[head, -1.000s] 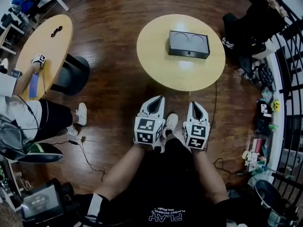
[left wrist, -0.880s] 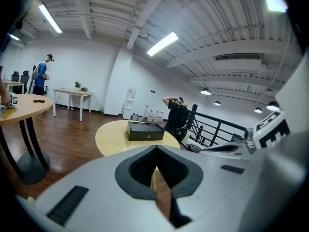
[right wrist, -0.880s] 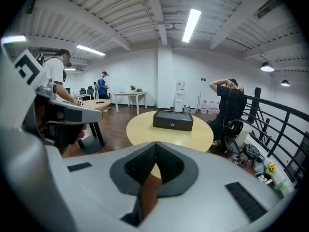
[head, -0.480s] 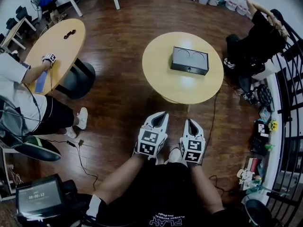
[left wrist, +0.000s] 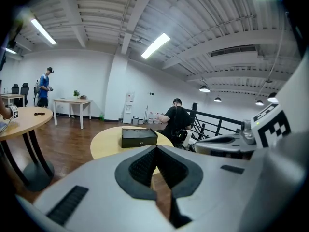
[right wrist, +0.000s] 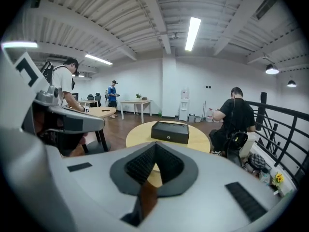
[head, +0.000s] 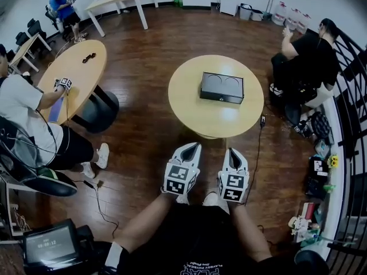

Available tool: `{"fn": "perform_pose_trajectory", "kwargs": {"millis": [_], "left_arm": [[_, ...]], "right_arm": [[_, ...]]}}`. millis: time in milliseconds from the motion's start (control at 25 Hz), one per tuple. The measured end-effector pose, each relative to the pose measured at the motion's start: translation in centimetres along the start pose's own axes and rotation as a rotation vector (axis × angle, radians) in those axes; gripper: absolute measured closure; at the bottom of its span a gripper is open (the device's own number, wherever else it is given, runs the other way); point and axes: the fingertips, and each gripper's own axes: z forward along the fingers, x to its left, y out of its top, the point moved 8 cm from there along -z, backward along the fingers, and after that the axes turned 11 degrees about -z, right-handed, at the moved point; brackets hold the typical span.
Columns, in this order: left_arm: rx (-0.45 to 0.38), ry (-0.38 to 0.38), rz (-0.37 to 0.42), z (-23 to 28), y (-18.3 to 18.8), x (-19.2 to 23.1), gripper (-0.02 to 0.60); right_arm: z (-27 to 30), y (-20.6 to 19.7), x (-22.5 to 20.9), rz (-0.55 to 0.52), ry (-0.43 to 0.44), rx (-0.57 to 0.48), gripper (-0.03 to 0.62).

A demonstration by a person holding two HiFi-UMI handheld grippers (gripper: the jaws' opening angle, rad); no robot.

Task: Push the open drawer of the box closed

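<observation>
A black box (head: 222, 87) with two round hollows in its lid stands on a round yellow table (head: 195, 112). Its front with a small knob faces me; from here I cannot tell how far the drawer stands out. Both grippers hang low in front of my legs, well short of the table. My left gripper (head: 196, 145) is shut with nothing in it, and my right gripper (head: 231, 150) beside it is shut and empty too. In the left gripper view the box (left wrist: 139, 137) lies beyond the closed left gripper (left wrist: 155, 149). In the right gripper view the box (right wrist: 170, 131) lies past the shut right gripper (right wrist: 155, 146).
A person (head: 307, 53) sits just right of the table, next to a black railing (head: 351, 125). A second round table (head: 77, 67) with another person (head: 28, 116) stands at the left. A cable (head: 258, 145) runs over the wooden floor. A monitor (head: 49, 244) sits at bottom left.
The head view has tilted up and shows more of the far room. Both grippers sit lower in it, still shut and side by side. The box has not moved.
</observation>
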Motion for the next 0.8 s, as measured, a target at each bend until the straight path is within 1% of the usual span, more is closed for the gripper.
{"fn": "perform_pose_trajectory", "kwargs": {"millis": [120,360,800], "left_arm": [[0.001,0.008,-0.003,0.2,0.0,0.3,0.584],[-0.008,0.009,0.003,0.2,0.0,0.5,0.584],[-0.016,0.038,0.008,-0.6,-0.5,1.3,0.584]], "right_arm": [[0.2,1.0,-0.1,-0.028,-0.005,-0.024,0.589],[0.5,1.2,0.1,-0.03,0.001,-0.044,0.589],[0.9,0.8,1.4,-0.028,0.025,-0.035,0.589]]}}
